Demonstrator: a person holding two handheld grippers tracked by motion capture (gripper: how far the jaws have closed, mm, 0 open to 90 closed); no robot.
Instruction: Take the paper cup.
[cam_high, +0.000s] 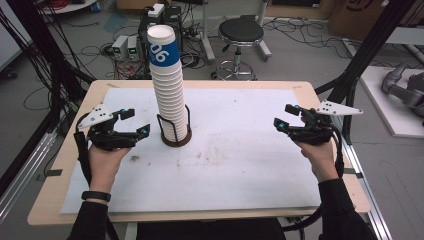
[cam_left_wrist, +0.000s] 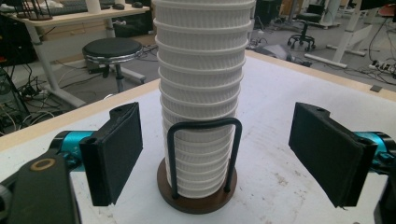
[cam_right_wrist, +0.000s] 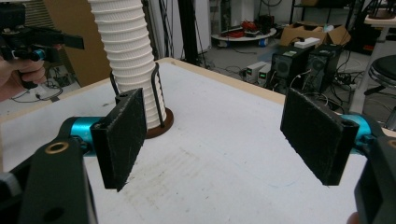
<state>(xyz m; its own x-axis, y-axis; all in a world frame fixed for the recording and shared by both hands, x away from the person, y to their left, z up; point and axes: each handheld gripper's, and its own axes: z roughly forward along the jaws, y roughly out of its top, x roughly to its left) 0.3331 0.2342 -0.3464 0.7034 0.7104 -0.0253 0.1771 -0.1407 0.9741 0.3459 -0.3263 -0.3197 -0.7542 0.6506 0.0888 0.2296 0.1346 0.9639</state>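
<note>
Held apart, with nothing between them, are the jaws of the left gripper (cam_high: 136, 123), which is aimed at the cup stack (cam_high: 166, 85) just beside it. The right gripper (cam_high: 285, 116), likewise spread wide and empty, is kept well apart on the other side. The stack is seated upright in a wire holder (cam_high: 176, 131) on the white mat (cam_high: 240, 160) of the table (cam_high: 60, 165).

The cup stack (cam_left_wrist: 201, 93) runs off the top edge in both gripper views, so its upper cups are cut away there. The wire holder (cam_high: 176, 127) hides the lowest cups behind its bars and brown base. On the top cup, the blue label (cam_high: 164, 51) wraps round the side (only part of its print reads).
</note>
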